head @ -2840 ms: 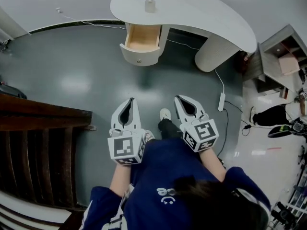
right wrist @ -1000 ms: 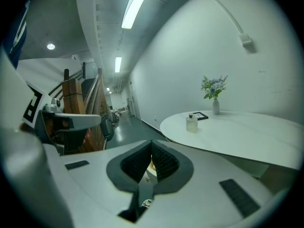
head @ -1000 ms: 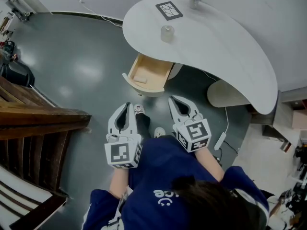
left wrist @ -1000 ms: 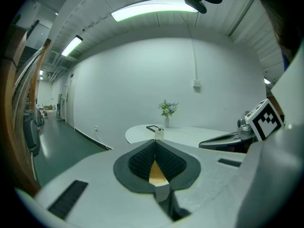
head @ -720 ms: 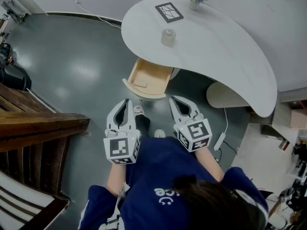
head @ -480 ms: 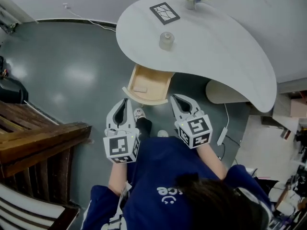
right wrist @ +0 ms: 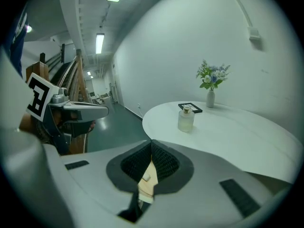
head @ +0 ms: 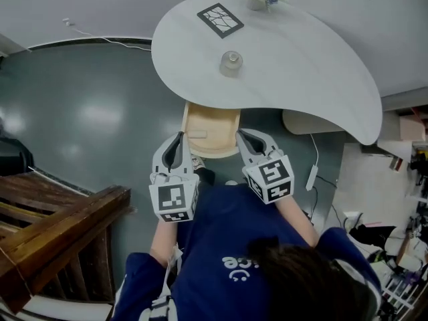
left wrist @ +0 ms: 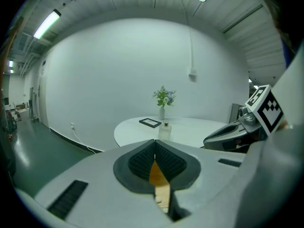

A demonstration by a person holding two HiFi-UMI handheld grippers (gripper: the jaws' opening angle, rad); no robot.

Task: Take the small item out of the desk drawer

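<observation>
Head view shows the desk drawer [head: 223,122] pulled open beneath the white desk [head: 301,65], with the small pale item [head: 198,135] lying flat on its wooden floor, toward the left side. The left gripper [head: 180,135] and the right gripper [head: 241,133] hover at the drawer's front edge. Both have their jaws pressed together with nothing held.

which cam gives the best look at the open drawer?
Head view: it looks down into the whole open drawer, with a small flat item lying inside. The left and right gripper views show only a sliver of its wood past their shut jaws.
</observation>
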